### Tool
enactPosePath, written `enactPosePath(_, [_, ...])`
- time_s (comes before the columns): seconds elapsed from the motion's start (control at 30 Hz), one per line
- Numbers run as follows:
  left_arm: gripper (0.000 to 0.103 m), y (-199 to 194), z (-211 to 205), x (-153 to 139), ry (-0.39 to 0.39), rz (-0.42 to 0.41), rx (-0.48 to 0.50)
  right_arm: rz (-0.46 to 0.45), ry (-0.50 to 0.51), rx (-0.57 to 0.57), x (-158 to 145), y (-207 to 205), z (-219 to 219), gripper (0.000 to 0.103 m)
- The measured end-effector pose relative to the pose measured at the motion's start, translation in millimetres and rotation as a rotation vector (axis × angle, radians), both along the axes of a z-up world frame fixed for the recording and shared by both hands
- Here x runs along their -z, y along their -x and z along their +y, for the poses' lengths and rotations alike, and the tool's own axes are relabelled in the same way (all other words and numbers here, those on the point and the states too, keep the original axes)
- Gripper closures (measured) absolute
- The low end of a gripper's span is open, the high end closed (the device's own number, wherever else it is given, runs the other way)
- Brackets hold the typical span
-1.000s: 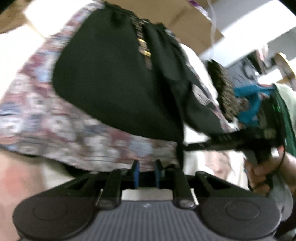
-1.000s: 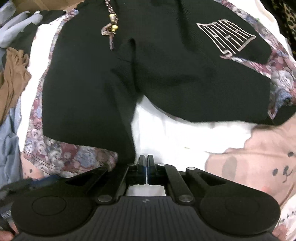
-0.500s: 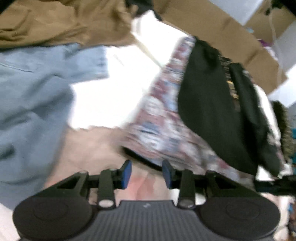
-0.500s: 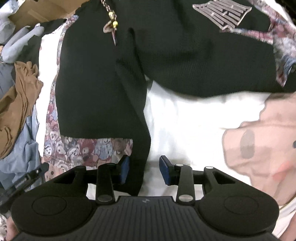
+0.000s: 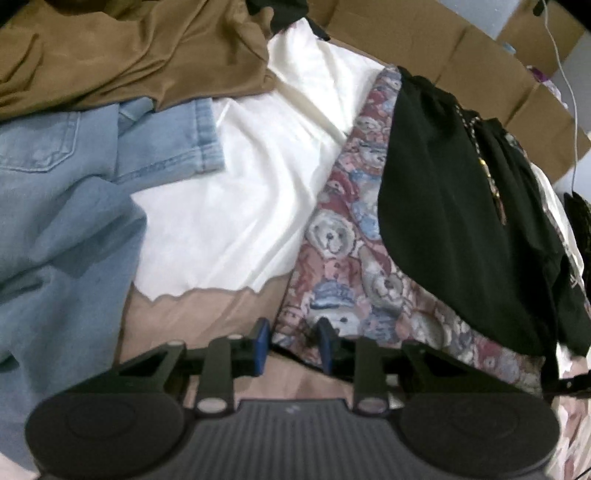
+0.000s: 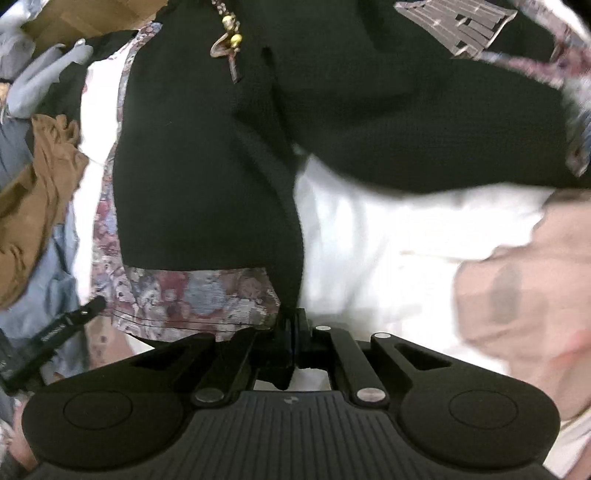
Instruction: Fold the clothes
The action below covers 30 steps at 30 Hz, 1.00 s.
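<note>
A black garment [image 5: 443, 221] with a teddy-bear patterned layer [image 5: 343, 251] under it lies on a white sheet [image 5: 240, 192]. My left gripper [image 5: 293, 343] is at the near corner of the patterned layer. Its jaws are closing, with that corner lying between the blue pads [image 5: 262, 341], which are still apart. In the right wrist view the black garment [image 6: 203, 166] shows a beaded drawstring [image 6: 231, 37] and a grey logo [image 6: 458, 26]. A narrow black fold of it runs down into my right gripper [image 6: 293, 332], which is shut on it beside the patterned hem [image 6: 192, 295].
Light blue jeans [image 5: 55, 203] and a brown garment [image 5: 129, 48] lie to the left on the sheet. Cardboard boxes [image 5: 461, 48] stand behind. A pink printed patch [image 6: 517, 288] covers the sheet at the right. Part of the other gripper [image 6: 55, 332] shows at the lower left.
The left gripper swung left, from the black hem to the patterned corner, and its jaws widened, then narrowed. The right gripper opened, then shut again on the black fold.
</note>
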<state>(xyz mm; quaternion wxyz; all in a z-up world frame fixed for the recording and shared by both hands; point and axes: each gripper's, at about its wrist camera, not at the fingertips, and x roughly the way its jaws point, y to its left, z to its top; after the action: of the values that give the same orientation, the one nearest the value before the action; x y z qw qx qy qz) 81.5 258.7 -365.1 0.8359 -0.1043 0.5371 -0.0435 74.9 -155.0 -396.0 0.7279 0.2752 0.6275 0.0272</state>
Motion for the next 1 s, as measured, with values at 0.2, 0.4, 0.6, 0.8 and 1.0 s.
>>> enactPosePath(0.2, [0.073, -1, 11, 3, 0.060, 0.004, -0.044, 0.013, 0.064, -0.041, 3, -5, -5, 0.103])
enactPosePath(0.4, [0.069, -10, 5, 11, 0.045, -0.001, -0.013, 0.039, 0.037, -0.029, 9, -8, -1, 0.102])
enactPosePath(0.6, [0.096, -8, 6, 4, 0.028, 0.004, 0.009, 0.047, -0.002, -0.034, 9, -5, -2, 0.087])
enactPosePath(0.8, [0.097, -3, 13, -26, -0.017, -0.031, -0.011, 0.061, -0.048, -0.030, 13, -3, 2, 0.086])
enactPosePath(1.0, [0.097, -2, 17, -17, -0.047, -0.015, -0.018, 0.076, -0.109, -0.026, 26, -8, 8, 0.079])
